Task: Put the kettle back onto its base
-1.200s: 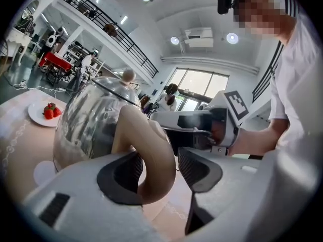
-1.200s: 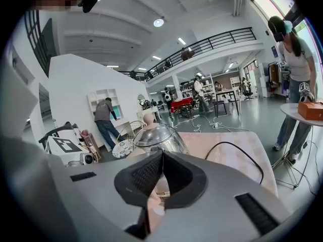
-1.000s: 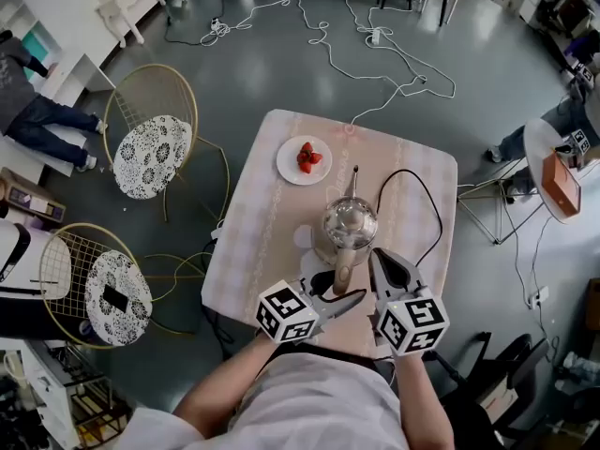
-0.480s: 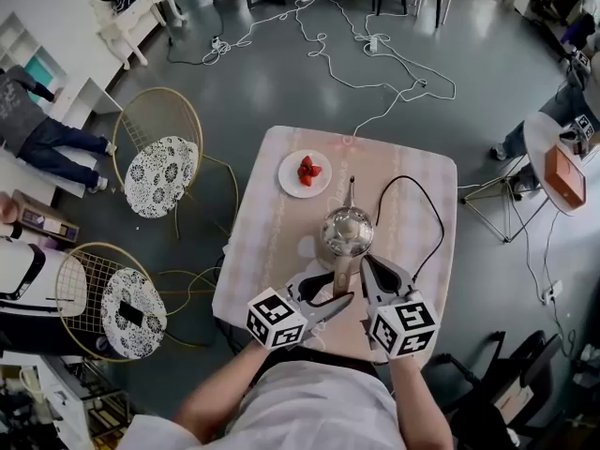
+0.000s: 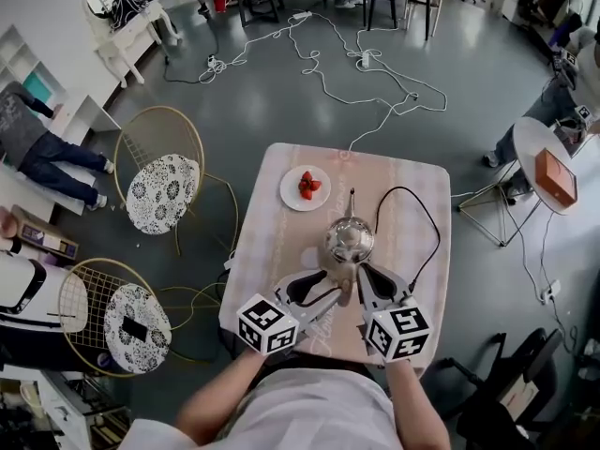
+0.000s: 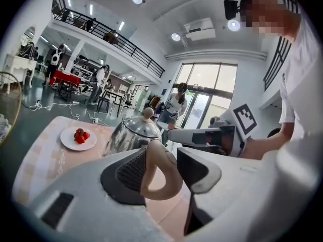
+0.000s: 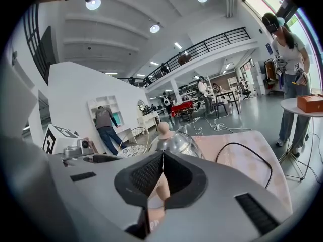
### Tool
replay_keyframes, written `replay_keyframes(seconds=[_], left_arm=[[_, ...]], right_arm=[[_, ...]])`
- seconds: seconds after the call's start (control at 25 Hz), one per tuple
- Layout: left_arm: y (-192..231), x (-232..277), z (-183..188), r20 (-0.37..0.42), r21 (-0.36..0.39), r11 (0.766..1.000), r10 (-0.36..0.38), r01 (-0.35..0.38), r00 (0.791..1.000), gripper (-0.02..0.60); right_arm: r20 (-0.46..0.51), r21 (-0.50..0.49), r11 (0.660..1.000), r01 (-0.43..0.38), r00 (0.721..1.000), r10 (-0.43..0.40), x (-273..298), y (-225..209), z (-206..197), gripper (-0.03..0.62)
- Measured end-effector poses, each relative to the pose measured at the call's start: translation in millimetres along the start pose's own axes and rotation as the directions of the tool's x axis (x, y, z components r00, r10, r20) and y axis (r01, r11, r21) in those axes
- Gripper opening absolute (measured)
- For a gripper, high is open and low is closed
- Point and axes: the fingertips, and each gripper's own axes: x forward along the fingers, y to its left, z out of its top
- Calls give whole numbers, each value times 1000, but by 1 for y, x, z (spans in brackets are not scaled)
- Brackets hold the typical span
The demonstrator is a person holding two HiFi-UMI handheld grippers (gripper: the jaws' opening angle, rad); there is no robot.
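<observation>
I am looking steeply down at a small table (image 5: 272, 251) with a pale checked cloth, where the shiny metal kettle (image 5: 350, 240) is standing near the middle, its thin spout pointing away from me. I cannot tell whether it is sitting on its base. Its beige handle (image 6: 160, 173) is facing me, and both tools are meeting there. My left gripper (image 5: 330, 289) is coming at the handle from the left with its jaws spread wide. They have just been closing a little, and the handle's loop is sitting between them, close against the left pad, with a clear gap to the right pad. My right gripper (image 5: 367, 281) is closing tightly on the same handle, its pad tips meeting above the pinched beige strip. Beyond the kettle, a white plate (image 5: 306, 187) is holding red strawberries (image 5: 307, 185). A black cord (image 5: 412, 216) is looping across the cloth to the kettle's right.
</observation>
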Motion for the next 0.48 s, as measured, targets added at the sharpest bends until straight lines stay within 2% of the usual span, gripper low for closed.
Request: replay_keyframes(seconds=[0.28, 0.48], left_arm=[[-3, -19, 12, 2, 53, 998, 40, -40, 999, 98], [-15, -29, 18, 12, 76, 997, 22, -23, 1000, 63]], right_arm=[[17, -14, 999, 40, 999, -39, -10, 20, 3, 5], [28, -28, 998, 64, 998, -63, -20, 36, 2, 5]])
